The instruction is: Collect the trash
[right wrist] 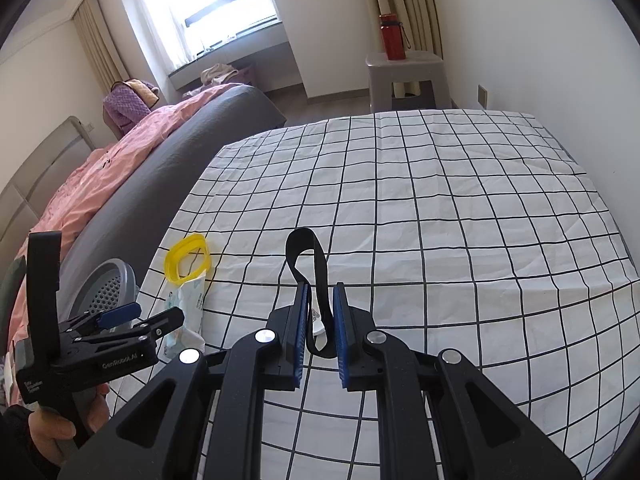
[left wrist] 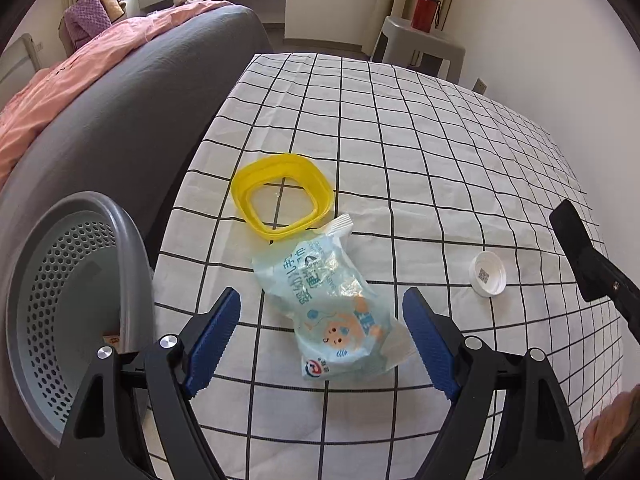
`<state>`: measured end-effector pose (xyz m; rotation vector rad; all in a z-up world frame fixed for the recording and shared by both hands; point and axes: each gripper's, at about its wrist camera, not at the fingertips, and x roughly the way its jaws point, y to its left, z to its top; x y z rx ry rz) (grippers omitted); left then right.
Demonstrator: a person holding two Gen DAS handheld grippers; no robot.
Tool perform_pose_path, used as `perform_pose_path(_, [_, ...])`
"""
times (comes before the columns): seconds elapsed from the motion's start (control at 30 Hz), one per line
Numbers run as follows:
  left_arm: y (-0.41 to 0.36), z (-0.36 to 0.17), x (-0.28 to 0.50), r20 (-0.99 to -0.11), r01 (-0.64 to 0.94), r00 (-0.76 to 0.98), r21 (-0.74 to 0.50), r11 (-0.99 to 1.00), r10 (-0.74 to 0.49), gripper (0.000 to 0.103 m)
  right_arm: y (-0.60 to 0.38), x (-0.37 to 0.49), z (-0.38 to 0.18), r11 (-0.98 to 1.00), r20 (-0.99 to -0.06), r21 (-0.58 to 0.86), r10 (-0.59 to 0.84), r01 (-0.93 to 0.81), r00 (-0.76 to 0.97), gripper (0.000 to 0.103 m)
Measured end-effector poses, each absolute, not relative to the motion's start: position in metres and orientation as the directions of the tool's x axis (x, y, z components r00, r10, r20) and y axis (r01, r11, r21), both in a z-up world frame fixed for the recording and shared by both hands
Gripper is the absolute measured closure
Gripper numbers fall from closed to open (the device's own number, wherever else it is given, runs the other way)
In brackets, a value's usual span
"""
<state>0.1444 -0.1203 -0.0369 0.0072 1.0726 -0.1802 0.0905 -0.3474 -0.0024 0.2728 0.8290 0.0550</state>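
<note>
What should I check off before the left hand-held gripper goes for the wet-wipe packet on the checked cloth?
1. Left hand-held gripper open wide enough for the packet: ok, its jaws stand wide apart.
2. Wet-wipe packet lying free between the blue pads: ok, neither pad presses on it.
3. Yellow ring clear of the packet: not ok, the packet's far end meets its near edge.
4. Grey perforated bin near the cloth's left edge: ok.
5. Right hand-held gripper out of the way: ok, off to the right, shut on a black strap.
6. White cap clear of the packet: ok, apart on the cloth.
</note>
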Motion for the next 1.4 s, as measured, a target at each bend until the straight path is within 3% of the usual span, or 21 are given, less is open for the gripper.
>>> perform_pose_path(0.37, [-0.122,-0.069,0.155,-0.904,0.130,0.406,-0.084,0.988,-0.130,0.024,-0.347,0.092,-0.001,0.963,-0.720,0.264,0.161,0.051,0.675,0.090])
perform_pose_path(0.43, [-0.122,-0.072,0.153,-0.906,0.135,0.400,-0.093,0.986,-0.141,0.031,-0.347,0.092,-0.002,0.963,-0.720,0.264,0.162,0.051,0.675,0.090])
perform_pose_path(0.47, [-0.122,-0.073,0.152,-0.908,0.141,0.392,-0.100,0.985,-0.148,0.040,-0.347,0.092,-0.002,0.963,-0.720,0.265,0.163,0.050,0.675,0.090])
perform_pose_path(0.5, [-0.122,-0.073,0.152,-0.905,0.145,0.400,-0.093,0.985,-0.144,0.041,-0.347,0.092,-0.002,0.963,-0.719,0.265,0.163,0.050,0.675,0.090])
perform_pose_path(0.93, [-0.101,-0.063,0.105,-0.863,0.205,0.474,-0.084,0.975,-0.174,0.043,-0.336,0.090,-0.002,0.968,-0.724,0.249,0.162,0.034,0.671,0.090])
perform_pose_path(1.4, [-0.013,0.002,0.076,-0.738,0.173,0.661,-0.021,0.985,-0.132,0.043,-0.248,0.088,0.006,0.976,-0.723,0.198,0.210,-0.094,0.659,0.090])
